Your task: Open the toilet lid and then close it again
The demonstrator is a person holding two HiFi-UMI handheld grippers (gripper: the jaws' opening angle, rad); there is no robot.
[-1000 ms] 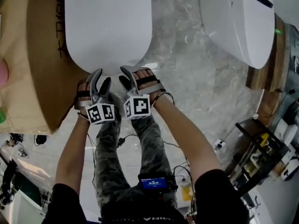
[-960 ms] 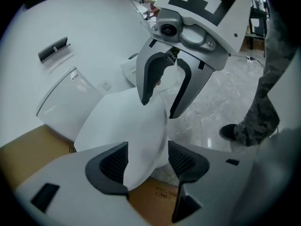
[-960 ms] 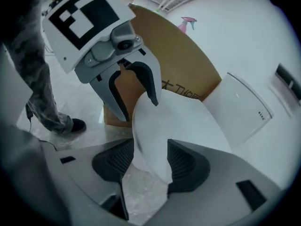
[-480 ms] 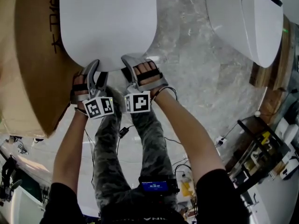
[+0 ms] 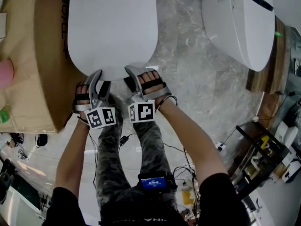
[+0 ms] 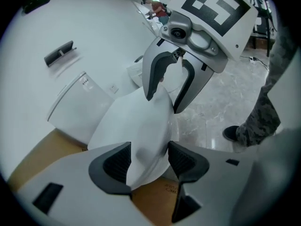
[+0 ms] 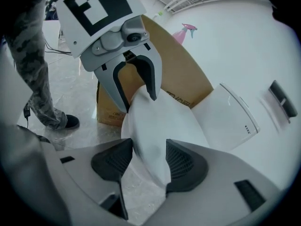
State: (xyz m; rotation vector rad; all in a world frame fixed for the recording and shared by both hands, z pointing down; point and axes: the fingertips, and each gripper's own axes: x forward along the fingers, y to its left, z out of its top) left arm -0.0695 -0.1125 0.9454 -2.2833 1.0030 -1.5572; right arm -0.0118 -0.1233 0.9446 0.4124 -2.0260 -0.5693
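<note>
The white toilet lid (image 5: 113, 27) lies at the top middle of the head view, with its rounded front edge toward me. My left gripper (image 5: 101, 79) and right gripper (image 5: 128, 76) sit side by side at that edge. In the left gripper view the lid (image 6: 131, 126) runs between my left gripper's (image 6: 148, 161) spread jaws, and the right gripper (image 6: 163, 102) straddles the same edge further along. The right gripper view mirrors this: the lid (image 7: 160, 126) passes between my right gripper's (image 7: 148, 161) wide jaws, with the left gripper (image 7: 138, 102) beyond. Both are open.
A large cardboard box (image 5: 33, 69) stands against the toilet's left side. A second white toilet (image 5: 240, 22) sits at the upper right on a wooden pallet (image 5: 265, 74). My legs (image 5: 150, 145) and cables lie below on the marble floor. A metal rack (image 5: 263, 159) is at the right.
Both grippers have stayed together at the lid's front edge. The head view swung closer to the lid and back again.
</note>
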